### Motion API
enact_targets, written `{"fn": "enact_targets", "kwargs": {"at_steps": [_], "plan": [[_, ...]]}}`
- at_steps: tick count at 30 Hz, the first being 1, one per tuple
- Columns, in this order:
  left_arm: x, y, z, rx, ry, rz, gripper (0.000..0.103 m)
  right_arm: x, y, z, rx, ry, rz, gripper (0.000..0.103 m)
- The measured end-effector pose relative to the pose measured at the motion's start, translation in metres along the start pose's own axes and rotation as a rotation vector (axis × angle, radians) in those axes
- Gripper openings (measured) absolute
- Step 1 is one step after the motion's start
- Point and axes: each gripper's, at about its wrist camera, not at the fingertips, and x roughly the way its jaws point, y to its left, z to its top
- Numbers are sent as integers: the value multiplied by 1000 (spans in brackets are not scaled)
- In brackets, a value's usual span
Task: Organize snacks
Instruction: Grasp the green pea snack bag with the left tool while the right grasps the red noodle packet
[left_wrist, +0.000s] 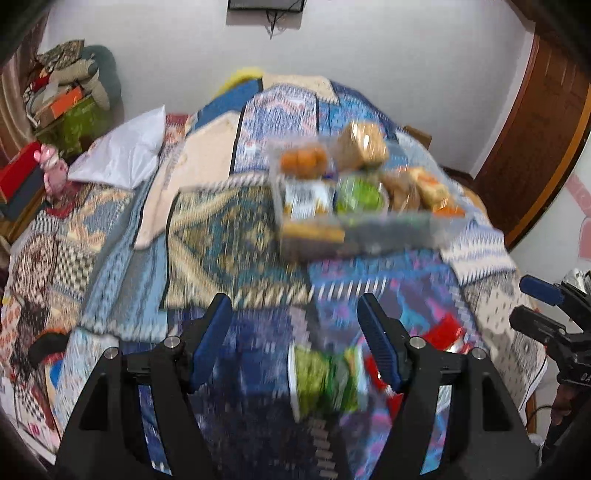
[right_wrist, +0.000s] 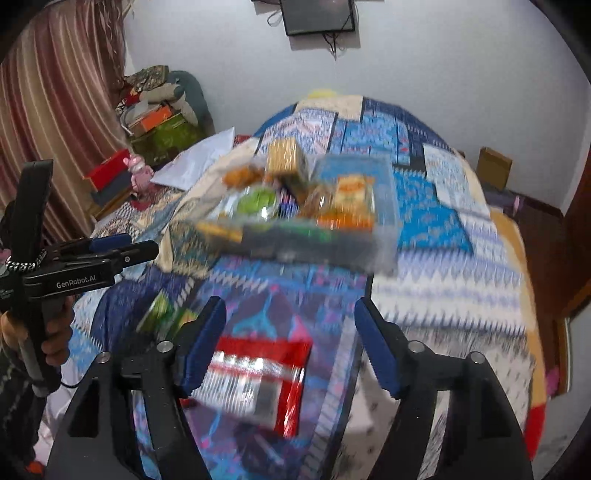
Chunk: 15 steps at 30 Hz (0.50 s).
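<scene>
Clear plastic tray (left_wrist: 436, 229) on bed (left_wrist: 236, 221) already mostly filled with snacks. Green packet (left_wrist: 325, 384) and red packet (right_wrist: 258, 373) remain loose. Left gripper (left_wrist: 293, 336), right gripper (right_wrist: 290, 339) half open, empty.

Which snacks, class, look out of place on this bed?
Two: a green packet and a red packet lie loose on the bedspread, apart from the clear tray holding the other snacks.
</scene>
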Motion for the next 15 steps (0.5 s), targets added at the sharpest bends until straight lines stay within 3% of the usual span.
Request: {"fn": "enact_targets", "kwargs": {"at_steps": [4,9,15], "plan": [[13,1,-26,-1,60,10,70,8,9,-30,1,69,23,70],[22,-1,-46,17,80,19,70,15,14,-58,-32,150,25,70],[28,-3,-52,15,87,-3,70,32,8,-70,-66,221,-15,69]]}}
